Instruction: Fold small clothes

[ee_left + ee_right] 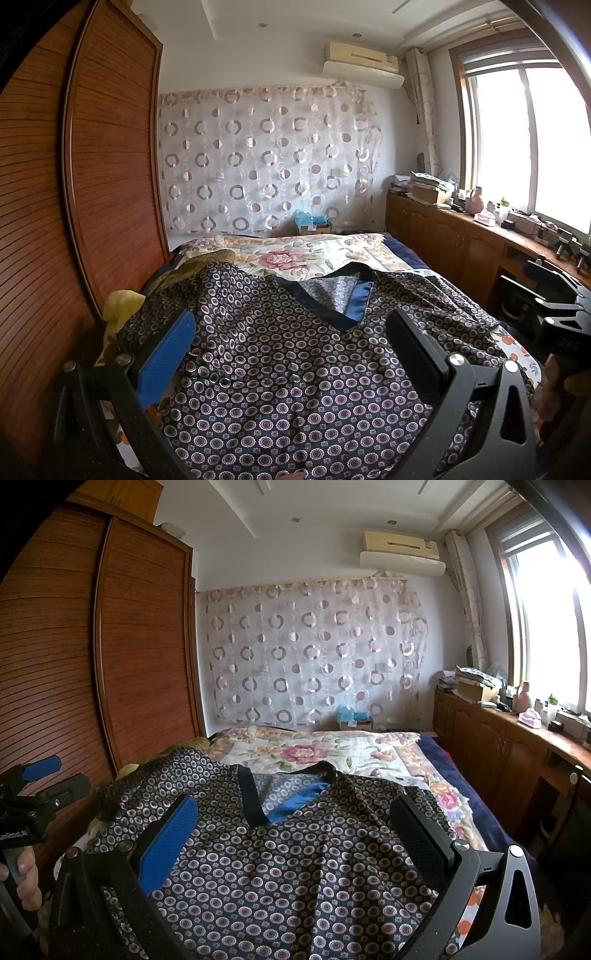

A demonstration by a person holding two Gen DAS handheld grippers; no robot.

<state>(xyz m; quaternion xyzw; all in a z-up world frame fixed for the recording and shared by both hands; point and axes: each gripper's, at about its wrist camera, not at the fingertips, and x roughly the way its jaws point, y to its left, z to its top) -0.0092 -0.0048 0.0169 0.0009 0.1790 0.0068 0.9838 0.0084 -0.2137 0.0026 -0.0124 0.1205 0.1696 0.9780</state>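
Garment: patterned V-neck top [280, 369], dark with purple rings and a navy neckband, spread on the floral bedspread [295, 254], neckline away from me.
My left gripper [291, 332]: fingers spread wide above the top, grasping nothing.
My right gripper [295, 823]: likewise released (my left hand [22, 878] shows at its edge).
Surroundings: wooden wardrobe [110, 166] left of bed.

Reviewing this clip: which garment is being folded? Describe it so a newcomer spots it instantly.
Start at the bed with its floral quilt. On the near end lies a dark V-neck top, spread out. Its small purple-and-white circle print and blue inner neckline set it apart from the big pink roses behind it.
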